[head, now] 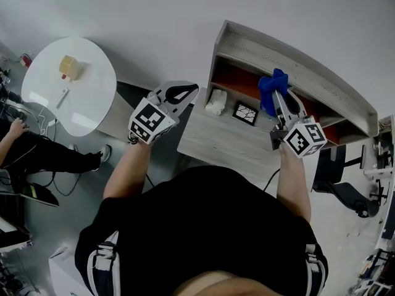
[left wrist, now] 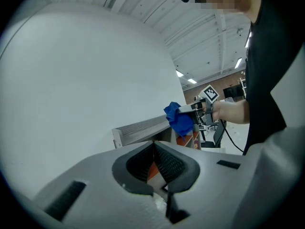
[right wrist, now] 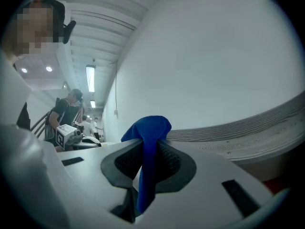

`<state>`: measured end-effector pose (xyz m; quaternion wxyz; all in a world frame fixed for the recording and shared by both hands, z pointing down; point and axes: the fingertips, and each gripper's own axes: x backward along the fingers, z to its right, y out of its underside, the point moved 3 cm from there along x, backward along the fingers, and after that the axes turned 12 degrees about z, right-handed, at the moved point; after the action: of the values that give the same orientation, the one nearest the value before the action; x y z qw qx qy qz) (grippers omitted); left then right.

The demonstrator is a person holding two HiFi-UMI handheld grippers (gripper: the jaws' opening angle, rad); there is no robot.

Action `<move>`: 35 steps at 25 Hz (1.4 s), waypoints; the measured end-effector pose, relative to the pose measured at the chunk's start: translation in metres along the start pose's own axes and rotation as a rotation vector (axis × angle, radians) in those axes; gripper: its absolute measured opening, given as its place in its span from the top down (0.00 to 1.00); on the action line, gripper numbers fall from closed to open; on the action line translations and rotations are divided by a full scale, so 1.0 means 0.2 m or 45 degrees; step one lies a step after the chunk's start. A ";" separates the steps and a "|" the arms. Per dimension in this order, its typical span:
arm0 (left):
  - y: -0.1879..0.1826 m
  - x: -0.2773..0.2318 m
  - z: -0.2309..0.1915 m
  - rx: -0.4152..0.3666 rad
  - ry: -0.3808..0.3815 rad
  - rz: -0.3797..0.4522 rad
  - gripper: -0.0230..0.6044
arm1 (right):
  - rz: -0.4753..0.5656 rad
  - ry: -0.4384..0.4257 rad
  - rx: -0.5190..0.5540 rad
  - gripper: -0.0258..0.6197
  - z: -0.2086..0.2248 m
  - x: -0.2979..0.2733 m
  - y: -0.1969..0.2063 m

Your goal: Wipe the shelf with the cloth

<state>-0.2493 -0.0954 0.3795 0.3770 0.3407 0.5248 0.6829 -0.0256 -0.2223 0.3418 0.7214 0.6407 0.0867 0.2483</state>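
The shelf [head: 290, 57] is a low unit of pale, grained wood with a long ribbed top board, a red-orange recess beneath it and a flat deck [head: 213, 142] jutting out in front. The cloth [head: 272, 85] is soft, deep blue and bunched. It is pinched between the dark ridged pads of the right gripper [head: 281, 103], whose jaws are closed on it. One fold stands above the tips and the rest hangs down between them, held at the mouth of the recess just under the top board. A crumpled white lump [head: 216, 102] and a small square black-and-white tile [head: 245, 113] sit on the deck near the recess's left end. The left gripper [head: 185, 93] is beyond the shelf's left edge, over open floor, with its jaws pressed together on nothing. A plain white wall [head: 185, 5] rises behind the shelf, and a glossy round table [head: 86, 103] stands well apart to the left.
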 end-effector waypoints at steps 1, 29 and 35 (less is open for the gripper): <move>-0.01 0.00 0.00 0.009 0.001 0.010 0.93 | 0.000 0.001 -0.002 0.87 0.01 -0.01 0.00; 0.07 -0.16 -0.04 0.036 -0.011 -0.051 0.93 | -0.182 -0.196 0.195 0.87 0.10 -0.83 -0.12; 0.09 -0.18 -0.06 0.035 -0.031 -0.064 0.93 | -0.404 -0.212 0.254 0.87 0.17 -0.98 0.07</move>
<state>-0.2455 -0.1353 0.3925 0.3955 0.3410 0.5379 0.6618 -0.1820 -0.3437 0.3236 0.6891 0.7055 0.1509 0.0680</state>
